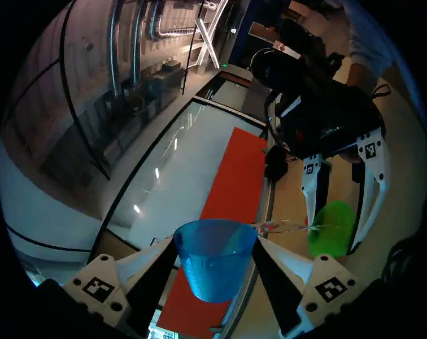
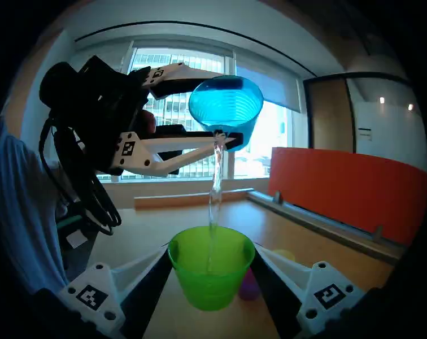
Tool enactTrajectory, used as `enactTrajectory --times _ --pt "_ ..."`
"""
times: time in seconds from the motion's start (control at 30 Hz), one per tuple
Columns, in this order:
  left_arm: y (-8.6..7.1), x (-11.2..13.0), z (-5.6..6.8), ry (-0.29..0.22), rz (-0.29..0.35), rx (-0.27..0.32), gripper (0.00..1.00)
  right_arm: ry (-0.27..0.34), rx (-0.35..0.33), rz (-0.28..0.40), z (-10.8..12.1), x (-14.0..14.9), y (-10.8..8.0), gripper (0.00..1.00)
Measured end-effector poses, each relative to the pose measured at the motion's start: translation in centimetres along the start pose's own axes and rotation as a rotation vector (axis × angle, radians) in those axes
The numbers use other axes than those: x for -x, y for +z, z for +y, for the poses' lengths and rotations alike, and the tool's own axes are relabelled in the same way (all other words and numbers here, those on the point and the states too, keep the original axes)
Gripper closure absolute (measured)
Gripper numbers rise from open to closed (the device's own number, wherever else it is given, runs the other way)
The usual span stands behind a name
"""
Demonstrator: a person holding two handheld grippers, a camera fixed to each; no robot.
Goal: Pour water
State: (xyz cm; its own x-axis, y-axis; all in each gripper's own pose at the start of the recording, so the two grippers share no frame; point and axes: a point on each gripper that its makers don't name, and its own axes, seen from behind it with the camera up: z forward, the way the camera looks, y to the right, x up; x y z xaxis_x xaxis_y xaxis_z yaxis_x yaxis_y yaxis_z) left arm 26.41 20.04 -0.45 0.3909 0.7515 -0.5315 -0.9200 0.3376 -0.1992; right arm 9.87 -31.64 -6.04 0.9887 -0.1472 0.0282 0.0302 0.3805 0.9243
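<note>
My left gripper [image 1: 216, 260] is shut on a blue plastic cup [image 1: 214, 259], tipped over on its side. A thin stream of water [image 1: 287, 226] runs from its rim into a green cup [image 1: 332, 227]. In the right gripper view my right gripper [image 2: 212, 274] is shut on the green cup [image 2: 211, 273], held upright above the wooden table [image 2: 304, 226]. The blue cup [image 2: 226, 107] hangs tilted above it in the left gripper [image 2: 213, 107], and the water stream [image 2: 215, 186] falls into the green cup. The right gripper [image 1: 340, 220] appears across from me in the left gripper view.
An orange partition [image 2: 349, 189] runs along the table's far right side. A small purple object [image 2: 249, 285] and a yellow one [image 2: 282, 254] lie on the table behind the green cup. A person's sleeve [image 2: 21, 214] and cables [image 2: 92, 192] are at left. Windows [image 2: 174, 113] stand behind.
</note>
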Motion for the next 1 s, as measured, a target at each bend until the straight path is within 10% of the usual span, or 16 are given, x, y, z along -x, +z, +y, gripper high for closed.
enactTrajectory --times 1.0 --pt "-0.1 -1.7 -1.0 0.154 0.012 -0.015 0.13 -0.014 0.012 0.020 0.1 -0.8 -0.4 0.09"
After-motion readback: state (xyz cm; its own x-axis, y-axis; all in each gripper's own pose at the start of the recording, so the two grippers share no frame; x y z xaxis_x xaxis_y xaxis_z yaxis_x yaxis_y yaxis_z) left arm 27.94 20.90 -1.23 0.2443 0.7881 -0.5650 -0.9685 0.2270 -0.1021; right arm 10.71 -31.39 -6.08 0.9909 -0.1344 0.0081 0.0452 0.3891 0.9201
